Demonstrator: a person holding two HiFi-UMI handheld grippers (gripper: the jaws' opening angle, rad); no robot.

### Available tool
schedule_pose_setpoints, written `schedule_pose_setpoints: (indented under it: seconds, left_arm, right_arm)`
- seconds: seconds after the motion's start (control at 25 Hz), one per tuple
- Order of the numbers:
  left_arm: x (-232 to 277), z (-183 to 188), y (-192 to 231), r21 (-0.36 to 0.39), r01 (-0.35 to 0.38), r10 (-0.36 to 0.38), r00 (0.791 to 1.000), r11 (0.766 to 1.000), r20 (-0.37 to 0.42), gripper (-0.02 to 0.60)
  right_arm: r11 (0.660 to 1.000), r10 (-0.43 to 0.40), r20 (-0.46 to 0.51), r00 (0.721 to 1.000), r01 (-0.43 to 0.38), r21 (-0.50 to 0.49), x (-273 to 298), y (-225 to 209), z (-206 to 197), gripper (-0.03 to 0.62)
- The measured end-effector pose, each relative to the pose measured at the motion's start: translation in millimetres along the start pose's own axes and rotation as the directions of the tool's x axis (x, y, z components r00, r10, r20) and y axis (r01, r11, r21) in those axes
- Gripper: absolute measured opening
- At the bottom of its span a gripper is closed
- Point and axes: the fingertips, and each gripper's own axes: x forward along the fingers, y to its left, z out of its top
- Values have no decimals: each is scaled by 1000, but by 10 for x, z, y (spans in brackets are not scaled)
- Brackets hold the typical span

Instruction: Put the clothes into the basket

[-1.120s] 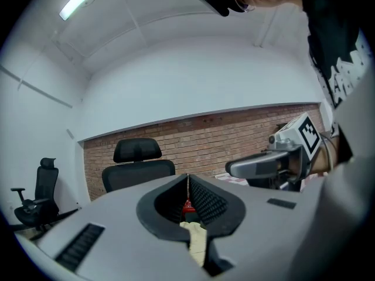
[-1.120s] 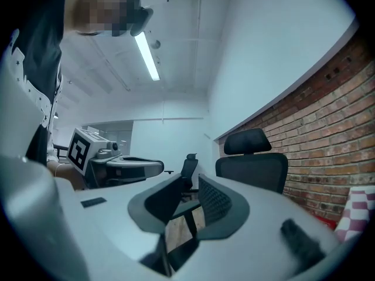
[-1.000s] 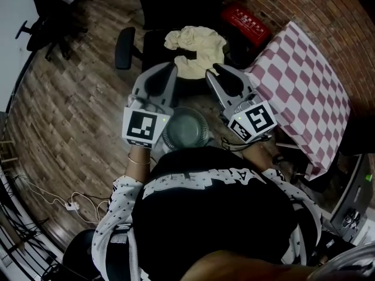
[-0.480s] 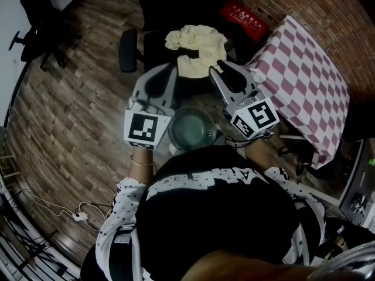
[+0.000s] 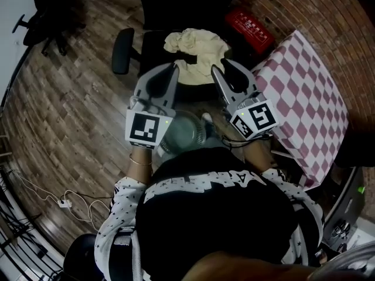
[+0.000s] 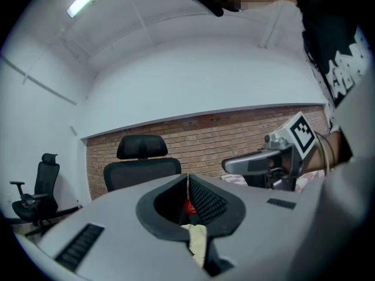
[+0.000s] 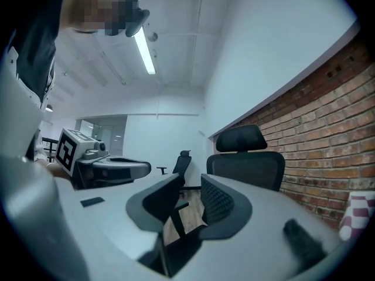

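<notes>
Head view: the clothes [image 5: 196, 48], a cream heap, lie on the seat of a black office chair [image 5: 123, 50], straight ahead of both tools. The heap's long axis runs across the seat, and its near edge falls between the two tips. The left gripper [image 5: 173, 68] and right gripper [image 5: 221, 67] both stand just short of it, about equally near. The basket [image 5: 183, 132], round and grey, sits low between the grippers, close to the person's body, so it lies behind the tips.

Left gripper view: the left gripper [image 6: 187, 177] has its jaws pressed together with nothing in them. A strip of the clothes [image 6: 196, 239] shows beyond and below the tips.

Right gripper view: the right gripper [image 7: 190, 183] has its jaws parted, having just been opening, with only floor showing through the gap. No cloth is between them.

Judgement: the right is readier to take the heap; the coming move is forward and down.
</notes>
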Motion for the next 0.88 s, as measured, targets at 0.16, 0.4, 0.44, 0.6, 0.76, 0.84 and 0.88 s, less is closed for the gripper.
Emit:
schedule_pose_setpoints:
  seconds: [0.16,0.4,0.44,0.6,0.76,0.84,0.88]
  left_arm:
    - [257,-15,37,-8,-55,55,998,998,-18,15]
    - [525,-123,151,2,-115,115,993,993,-18,15]
    - [562,-144,167,7,-123,124,992,992,-10,15]
    - [730,-299,210,2,-147,147,989,989,-25,15]
    - [880,-477,246,-14,-154,153,987,988,-57,15]
    - [938,-564,281,-19,-156,155,986,988,-68,15]
    - [965,-606,300,-19,-157,156,985,987,-72,15]
  right_arm:
    - [999,35,12,999,-35,5,139,-262,-43,104]
    - [997,80,-7,997,-80,16,392,-495,-227,115]
    - [996,89,-14,996,-88,18,433,-518,-276,117]
    - [994,104,-28,994,-103,28,576,-653,-457,119]
    - [994,106,-28,994,-105,34,693,-769,-591,121]
    - [995,100,-32,994,-99,34,753,-806,-664,123]
    - [995,98,-36,995,-97,35,785,-822,-706,123]
